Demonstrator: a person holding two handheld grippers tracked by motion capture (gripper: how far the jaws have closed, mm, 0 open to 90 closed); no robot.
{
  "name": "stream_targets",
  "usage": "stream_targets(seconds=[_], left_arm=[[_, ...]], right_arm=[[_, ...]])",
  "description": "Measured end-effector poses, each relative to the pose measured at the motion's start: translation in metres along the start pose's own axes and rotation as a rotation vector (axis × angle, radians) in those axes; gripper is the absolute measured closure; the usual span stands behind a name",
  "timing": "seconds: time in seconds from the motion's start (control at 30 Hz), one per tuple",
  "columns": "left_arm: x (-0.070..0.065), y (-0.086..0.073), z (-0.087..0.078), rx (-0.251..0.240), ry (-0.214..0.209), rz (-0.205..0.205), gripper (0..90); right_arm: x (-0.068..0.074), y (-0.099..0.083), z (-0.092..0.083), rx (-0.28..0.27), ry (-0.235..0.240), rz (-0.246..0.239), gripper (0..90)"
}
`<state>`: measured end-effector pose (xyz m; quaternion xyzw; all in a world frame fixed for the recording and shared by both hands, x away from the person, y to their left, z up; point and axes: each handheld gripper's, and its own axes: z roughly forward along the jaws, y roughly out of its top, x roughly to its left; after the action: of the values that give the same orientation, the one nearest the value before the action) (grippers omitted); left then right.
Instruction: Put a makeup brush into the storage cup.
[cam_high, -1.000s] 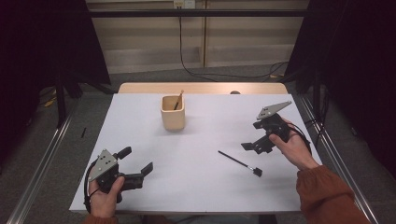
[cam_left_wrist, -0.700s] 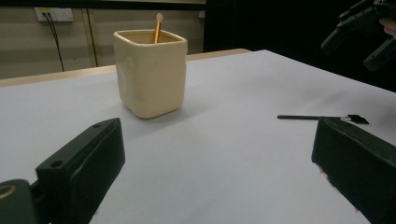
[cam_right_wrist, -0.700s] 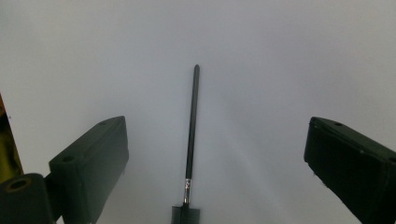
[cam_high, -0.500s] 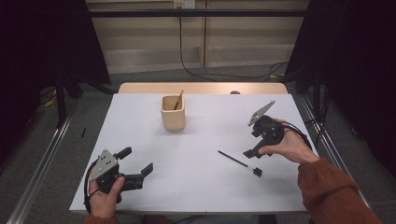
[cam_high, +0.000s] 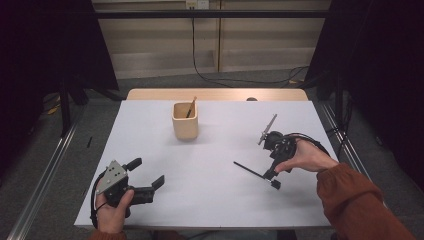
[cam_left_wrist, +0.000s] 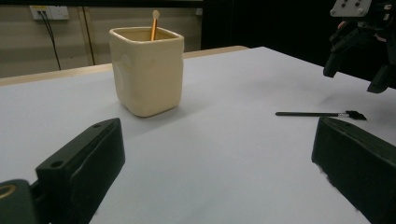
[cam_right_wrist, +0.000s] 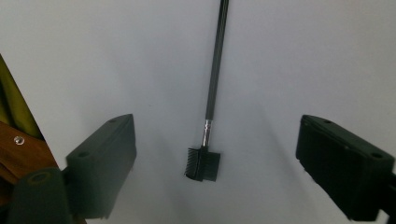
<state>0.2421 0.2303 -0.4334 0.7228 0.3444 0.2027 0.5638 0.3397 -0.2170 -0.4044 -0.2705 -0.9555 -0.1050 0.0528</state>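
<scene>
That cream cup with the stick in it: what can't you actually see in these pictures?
- Cup inside: its wall hides it in the left gripper view; too small in the high view.
- Stick: its lower part is hidden by the cup wall.
- Brush: its handle tip is cut off by the top edge of the right gripper view.

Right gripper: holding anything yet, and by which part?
Nothing held. The right gripper hangs over the brow brush with jaws wide either side of its comb end, closing but not touching. Left gripper is open and holds nothing.

right gripper (cam_high: 272, 176) over black brush (cam_high: 256, 174), jaws closing, seemingly apart
</scene>
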Motion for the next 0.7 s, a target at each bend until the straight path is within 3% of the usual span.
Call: stream_targets(seconds=[0.07, 0.23, 0.3, 0.47, 0.7], left_arm=[[0.000, 0.000, 0.000, -0.002, 0.002, -0.001, 2.6], [0.001, 0.000, 0.000, -0.006, -0.007, -0.010, 2.6], [0.001, 0.000, 0.000, -0.001, -0.006, -0.007, 2.6], [0.001, 0.000, 0.000, 0.003, -0.008, 0.000, 2.6], [0.001, 0.000, 0.000, 0.002, -0.011, -0.010, 2.6]], right_arm=[[-0.001, 0.000, 0.002, 0.021, 0.004, 0.012, 17.0], [-0.002, 0.000, 0.007, 0.035, 0.012, -0.017, 33.1], [-0.001, 0.001, 0.010, 0.044, 0.002, -0.022, 34.1], [0.000, 0.004, 0.016, 0.066, -0.024, -0.032, 47.0], [0.000, 0.006, 0.031, 0.082, -0.013, -0.010, 57.6]])
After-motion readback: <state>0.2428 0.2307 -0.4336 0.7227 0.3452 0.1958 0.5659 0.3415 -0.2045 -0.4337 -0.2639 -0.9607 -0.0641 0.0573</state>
